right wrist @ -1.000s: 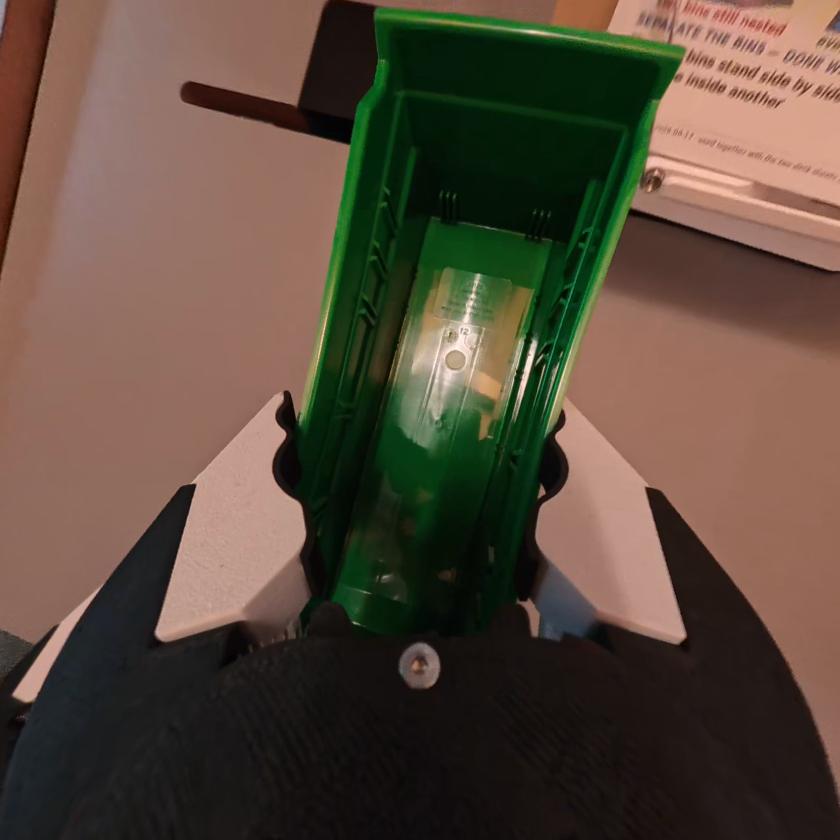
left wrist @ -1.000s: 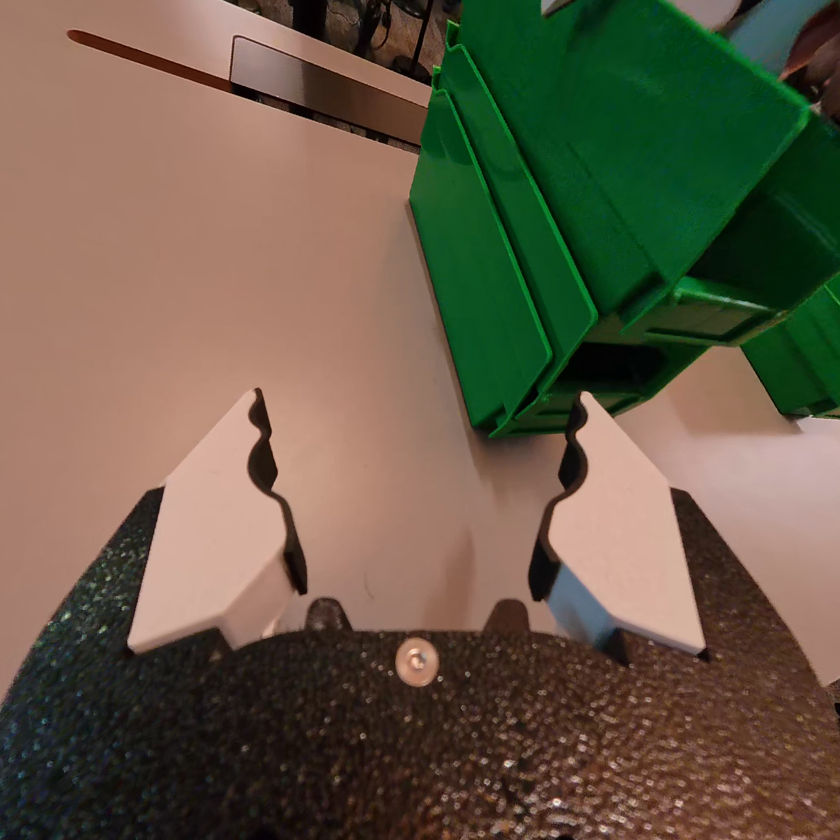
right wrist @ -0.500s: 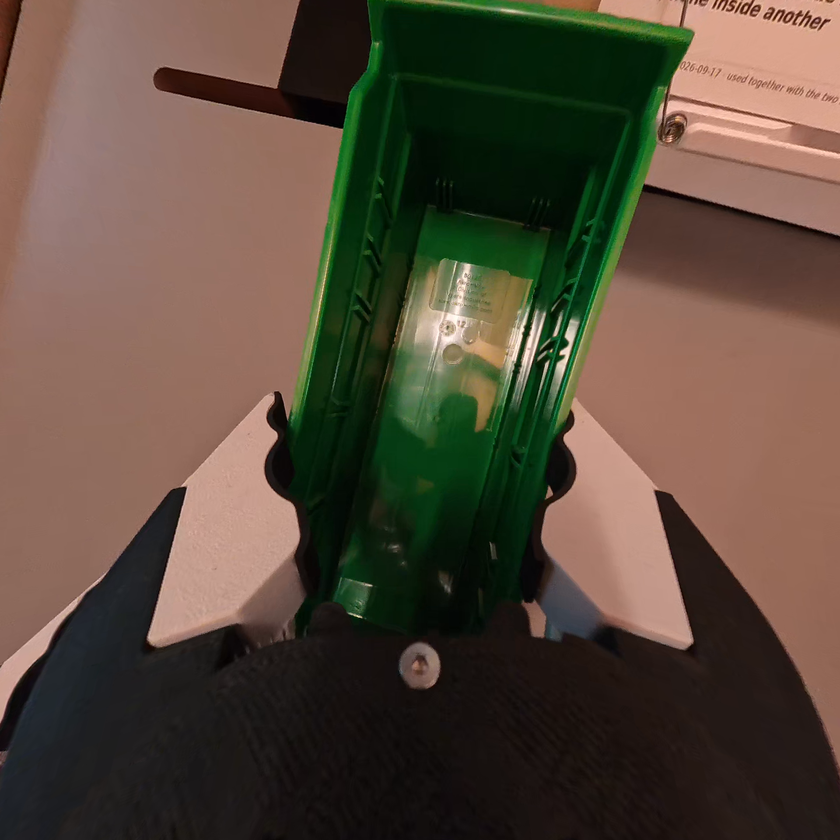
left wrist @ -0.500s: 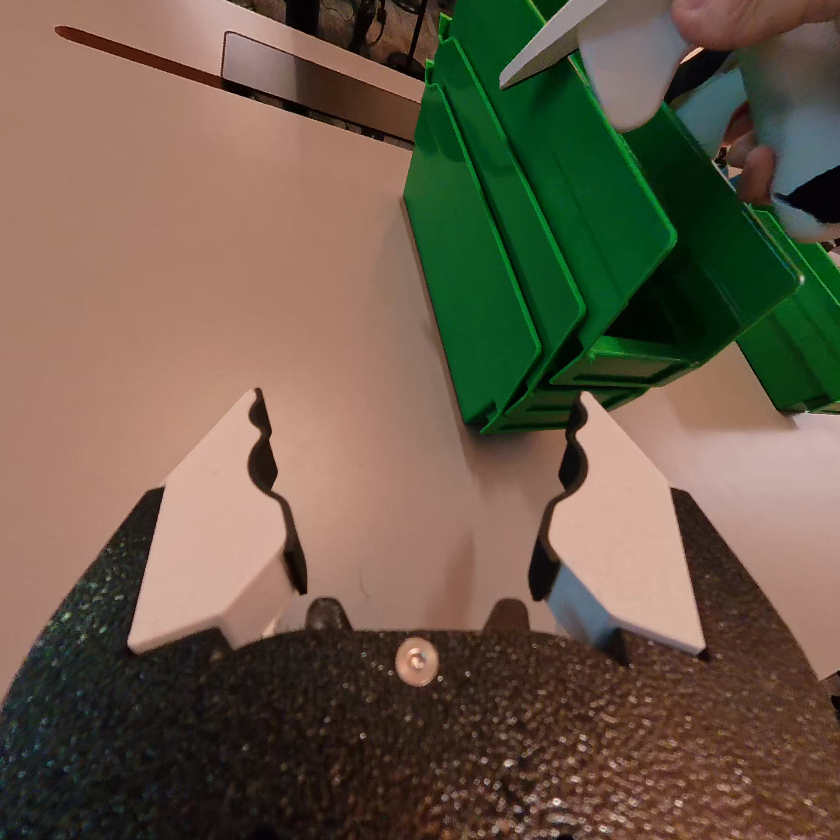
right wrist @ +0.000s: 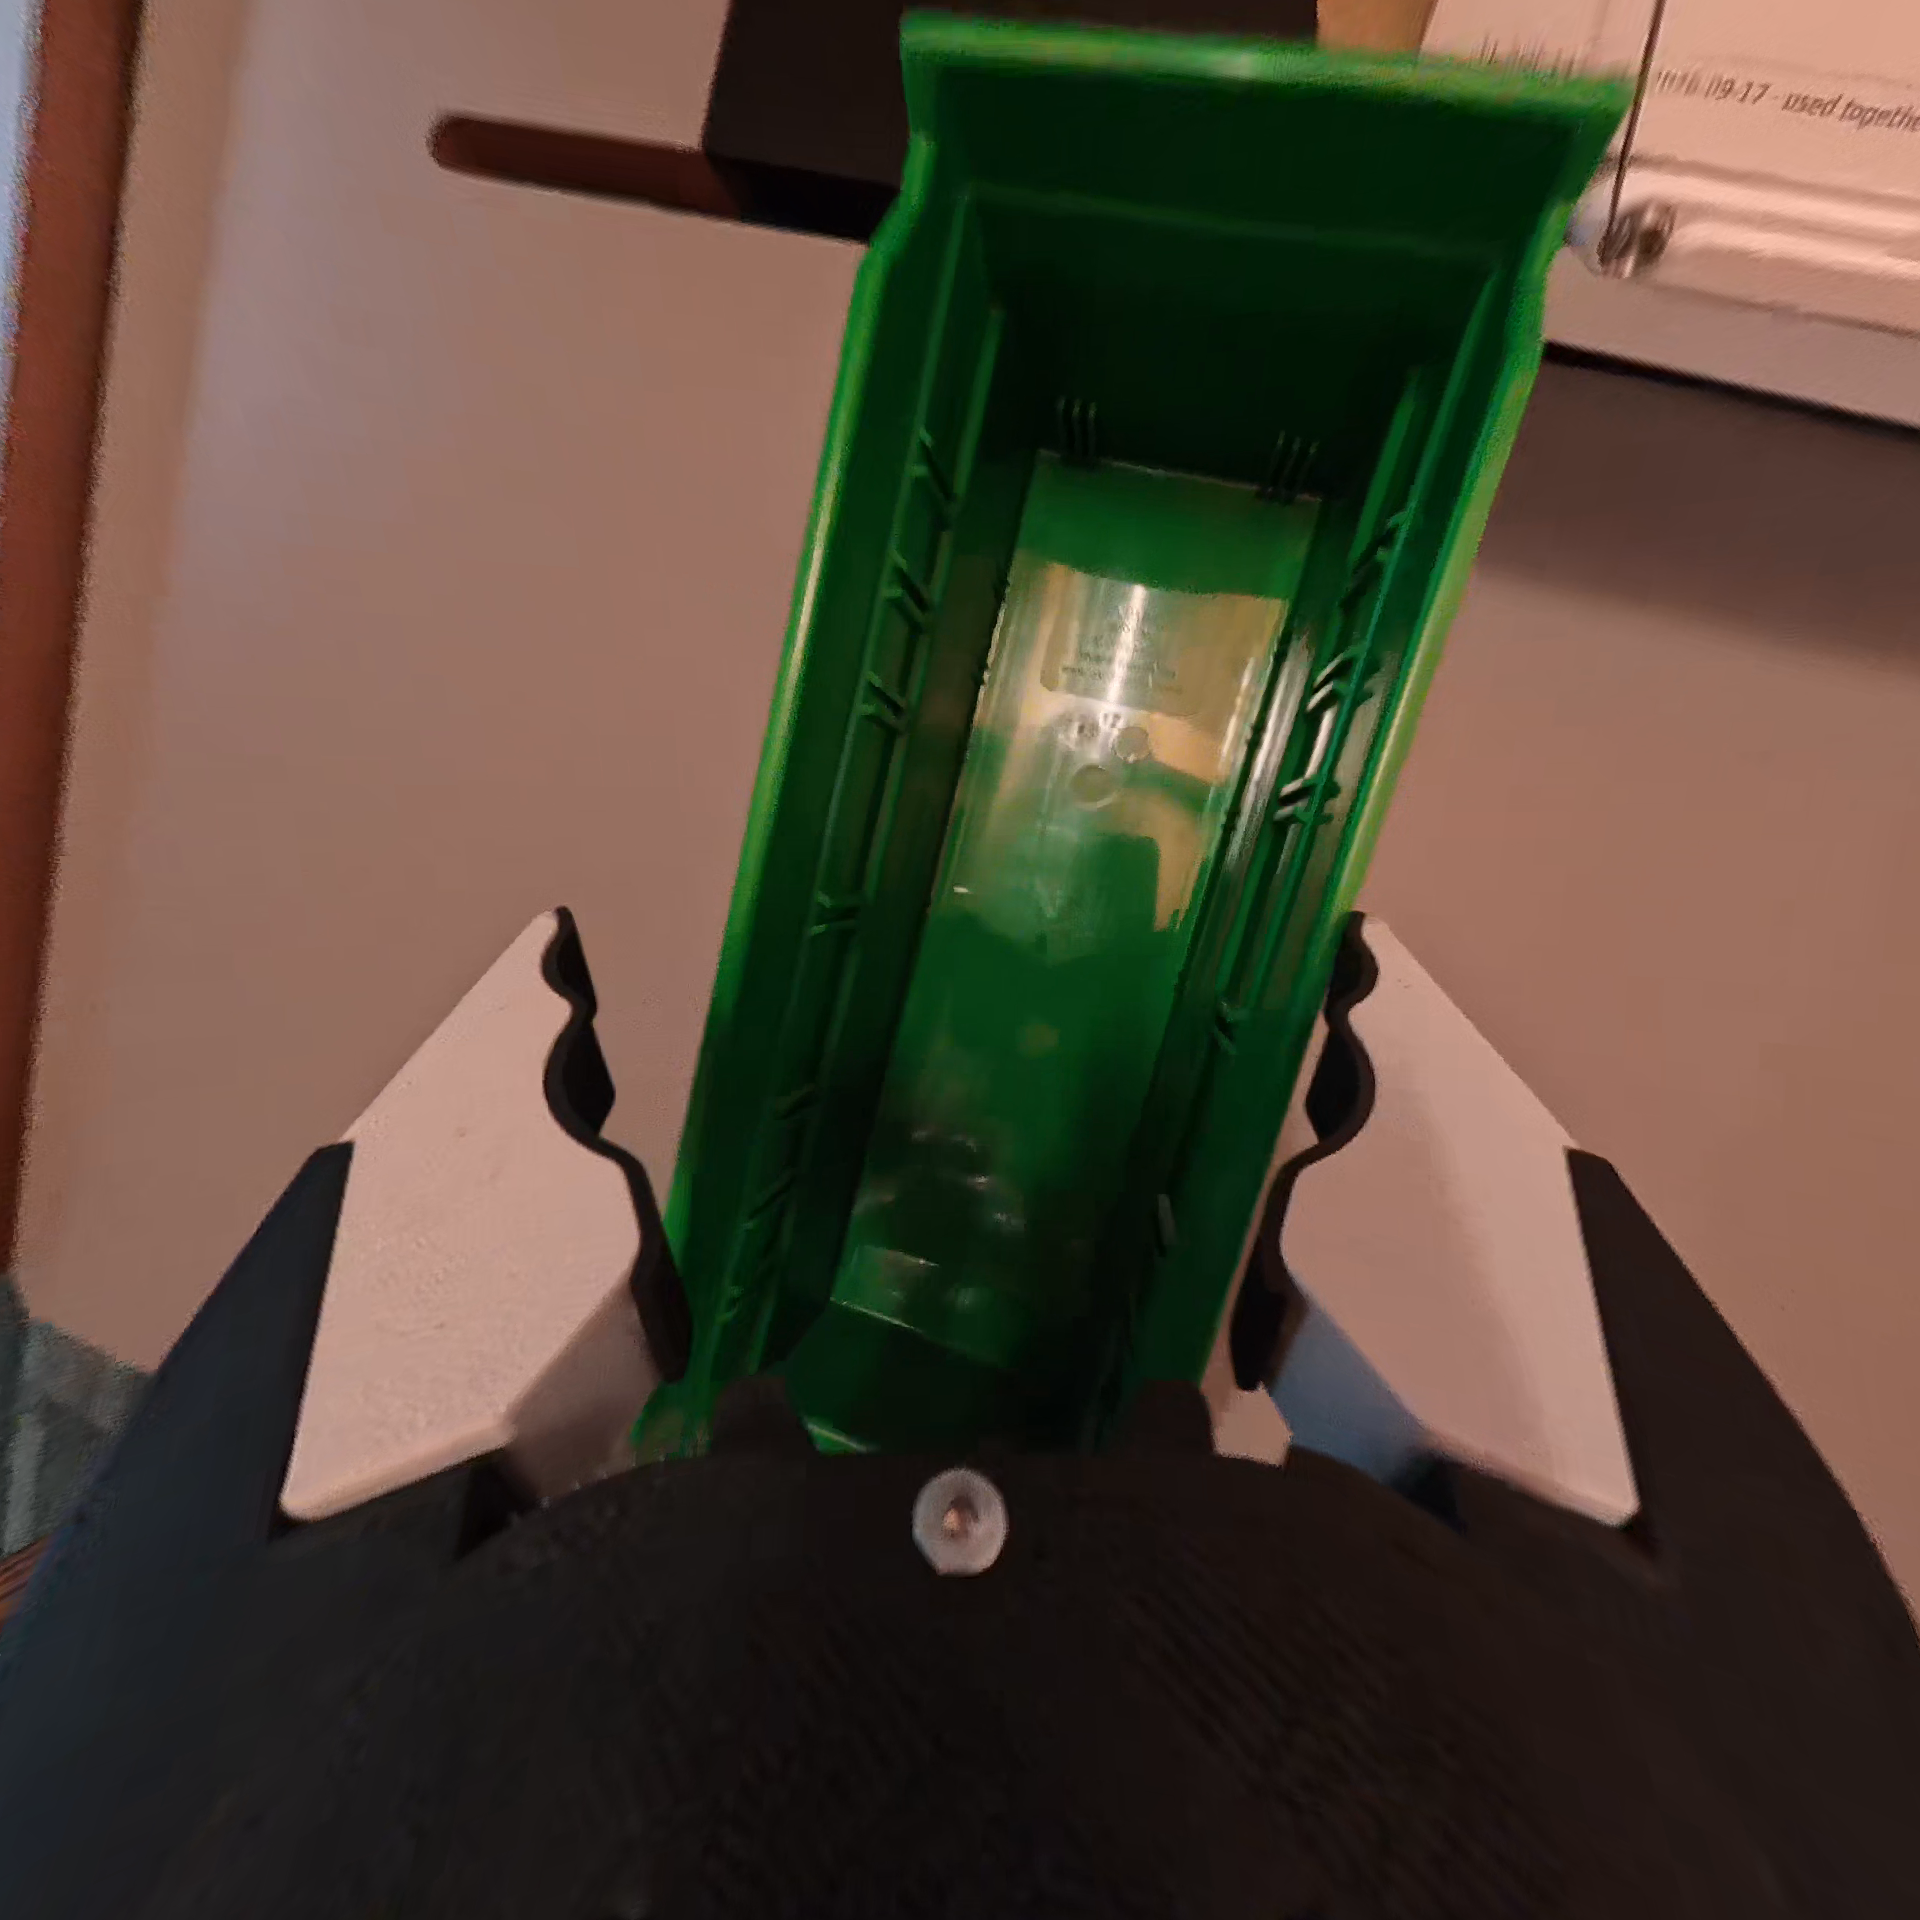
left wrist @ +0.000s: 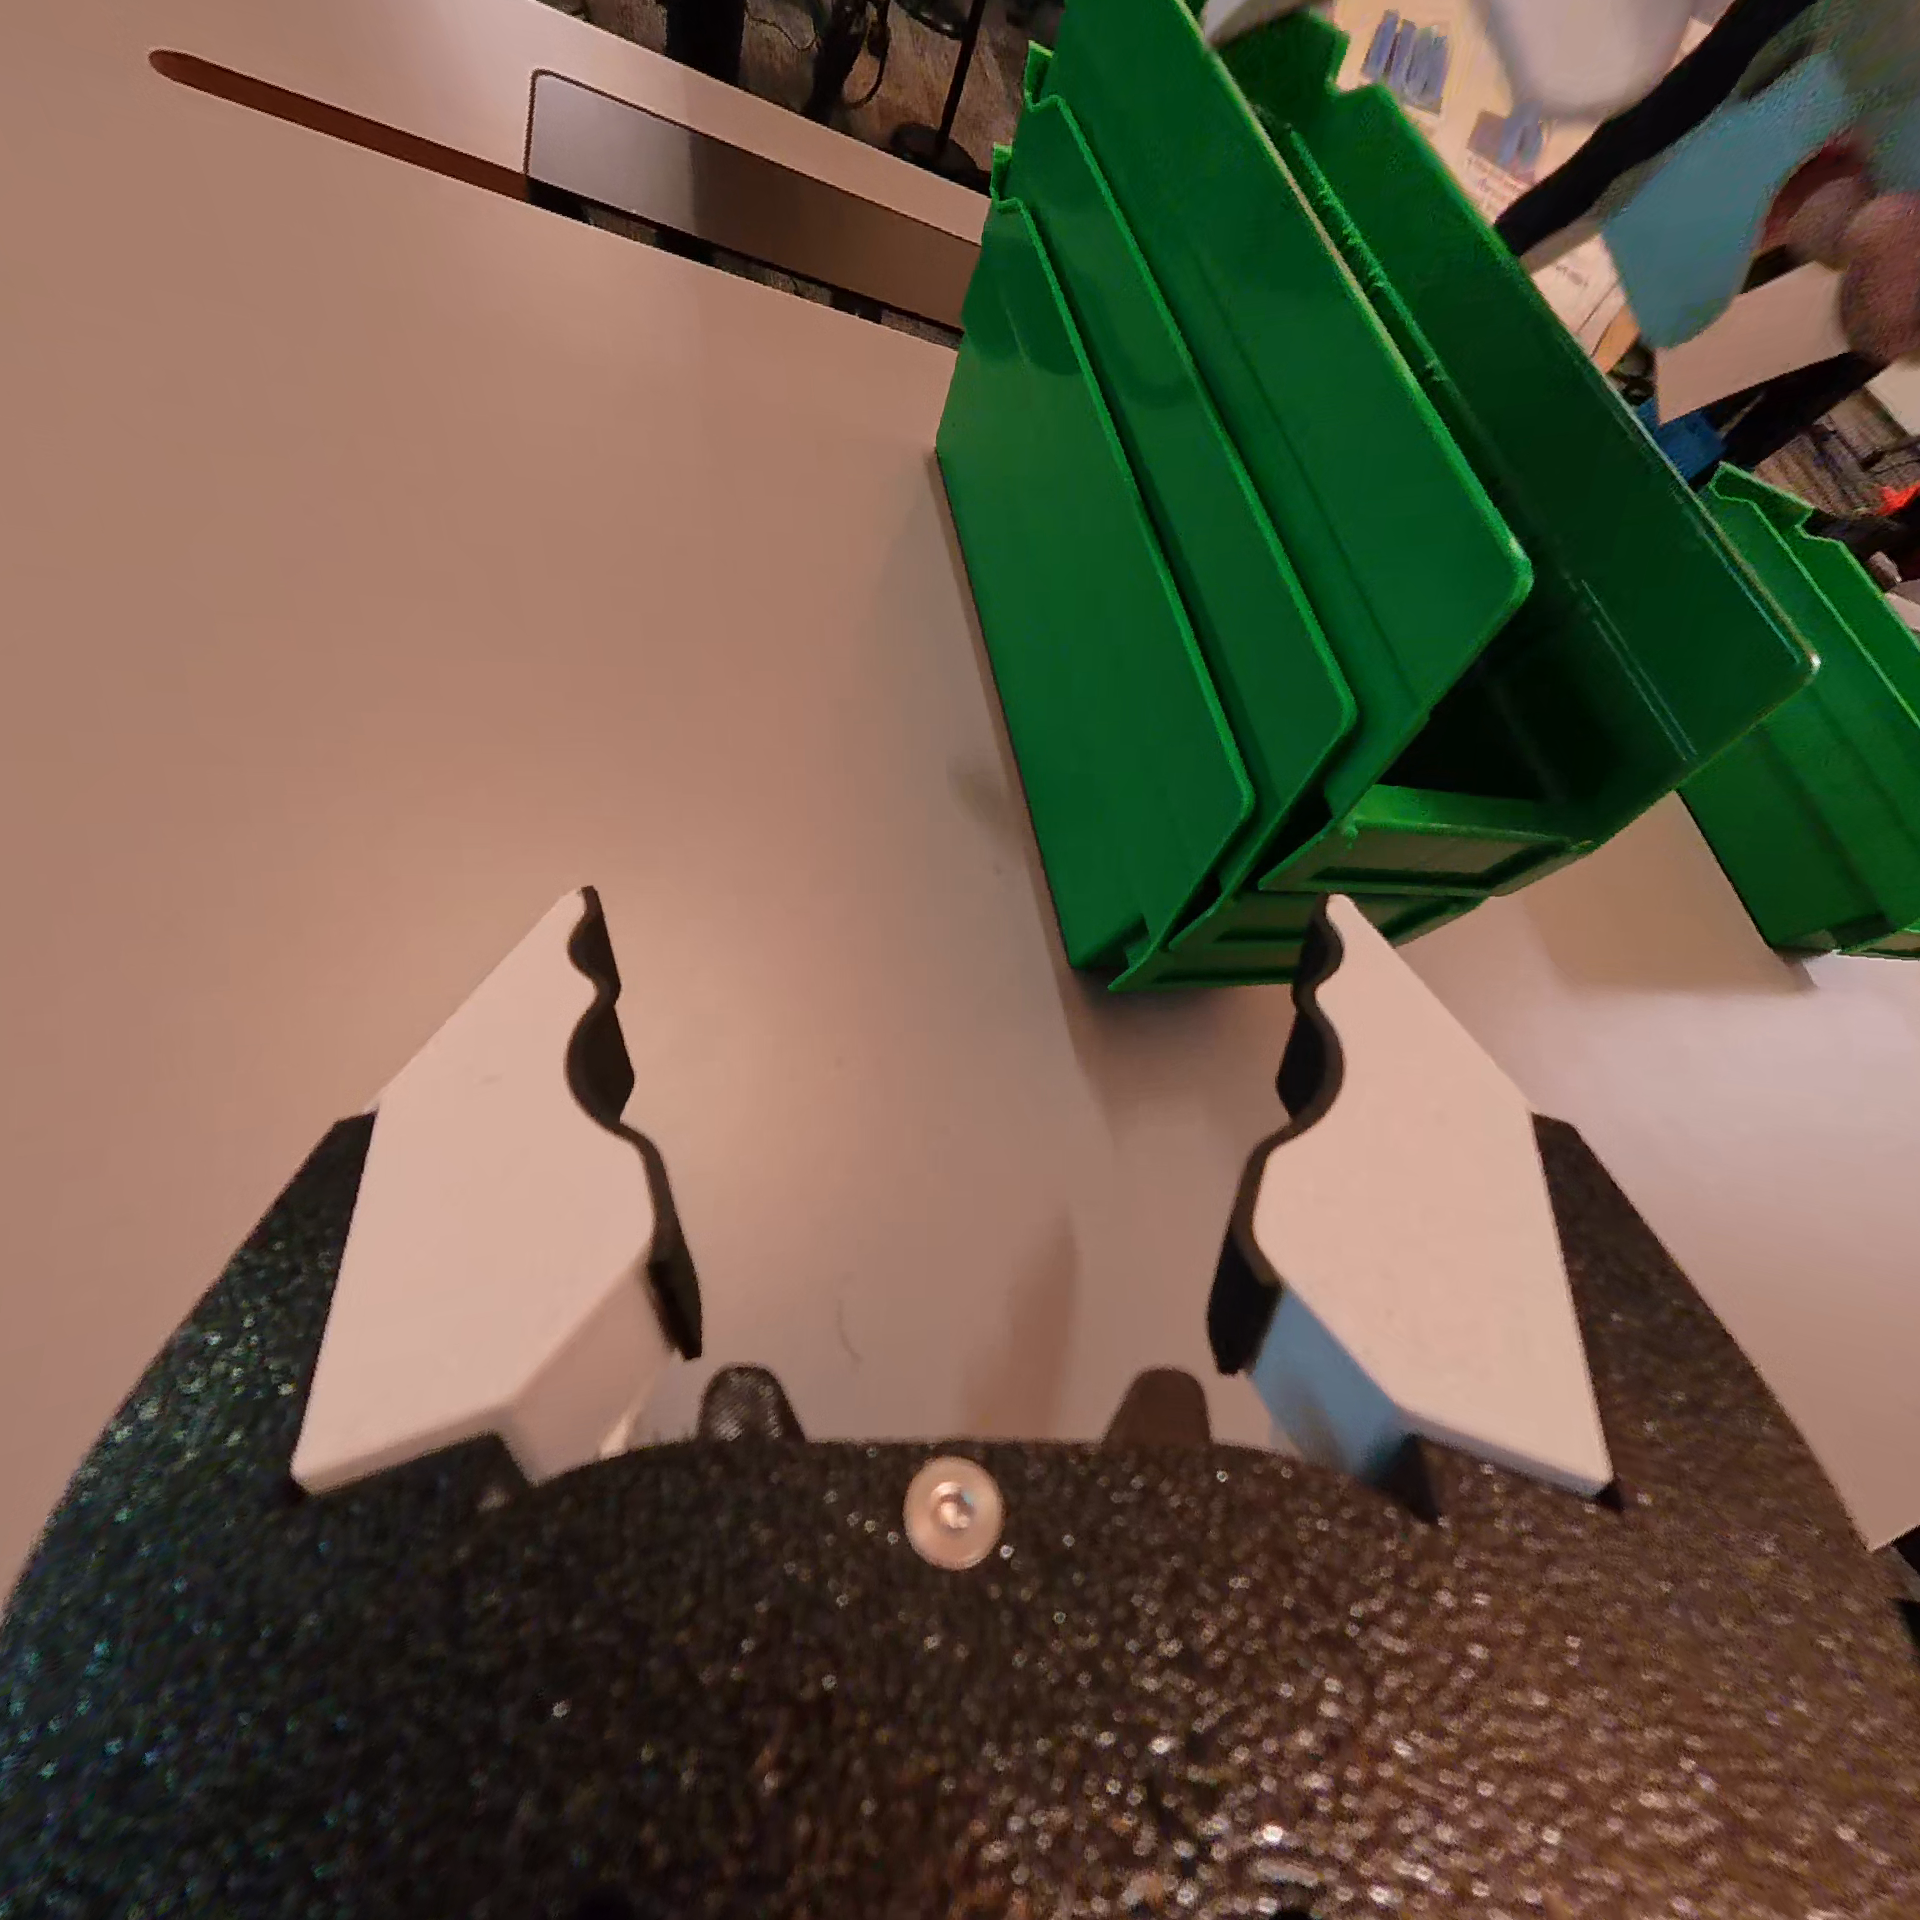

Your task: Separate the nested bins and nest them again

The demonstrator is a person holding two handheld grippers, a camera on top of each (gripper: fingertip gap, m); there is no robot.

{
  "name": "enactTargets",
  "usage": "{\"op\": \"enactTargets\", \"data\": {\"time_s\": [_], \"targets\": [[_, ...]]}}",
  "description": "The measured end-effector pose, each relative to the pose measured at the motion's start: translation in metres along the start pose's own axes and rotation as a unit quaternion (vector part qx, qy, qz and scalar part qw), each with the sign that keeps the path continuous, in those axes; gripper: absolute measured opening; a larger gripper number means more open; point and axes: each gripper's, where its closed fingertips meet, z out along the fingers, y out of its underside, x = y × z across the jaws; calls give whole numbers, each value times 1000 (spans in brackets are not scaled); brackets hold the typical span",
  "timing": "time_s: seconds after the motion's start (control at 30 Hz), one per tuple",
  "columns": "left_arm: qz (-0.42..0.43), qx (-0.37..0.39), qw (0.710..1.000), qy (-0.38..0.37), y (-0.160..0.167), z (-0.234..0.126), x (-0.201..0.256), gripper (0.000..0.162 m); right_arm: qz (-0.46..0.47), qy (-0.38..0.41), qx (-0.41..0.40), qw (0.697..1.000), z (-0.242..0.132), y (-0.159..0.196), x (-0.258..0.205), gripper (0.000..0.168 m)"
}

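Observation:
A stack of nested green bins (left wrist: 1195, 582) stands on the pale table (left wrist: 468, 623), tilted in the left wrist view. The top bin (left wrist: 1621, 623) sits inside the stack. My left gripper (left wrist: 956, 914) is open and empty just in front of the stack, its right fingertip (left wrist: 1340, 997) close to the stack's front edge. In the right wrist view I look into the top bin (right wrist: 1122, 831) from its open front. My right gripper (right wrist: 956, 925) is open around it, with a gap between the left finger (right wrist: 499, 1143) and the bin wall.
Another green bin (left wrist: 1829, 748) stands to the right of the stack. A dark slot (left wrist: 332, 125) and a grey plate (left wrist: 748, 208) lie at the table's far edge. A white sign board (right wrist: 1766, 208) stands behind the bins. A blurred hand (left wrist: 1860, 249) shows at top right.
The right gripper lowered the top bin into the stack and then spread its fingers off the bin's walls. The left gripper stayed where it was, open.

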Motion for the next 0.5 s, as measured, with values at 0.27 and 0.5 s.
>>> {"op": "enactTargets", "data": {"time_s": [0.27, 0.5], "targets": [[-5, 1, 1000, -2, 0, -2, -4, 127, 22, -24, 74, 997, -97, -61, 70, 135], [-2, -5, 1000, -5, 2, 1, -4, 127, 90, 117, 86, 985, -157, -42, 269, 134]]}}
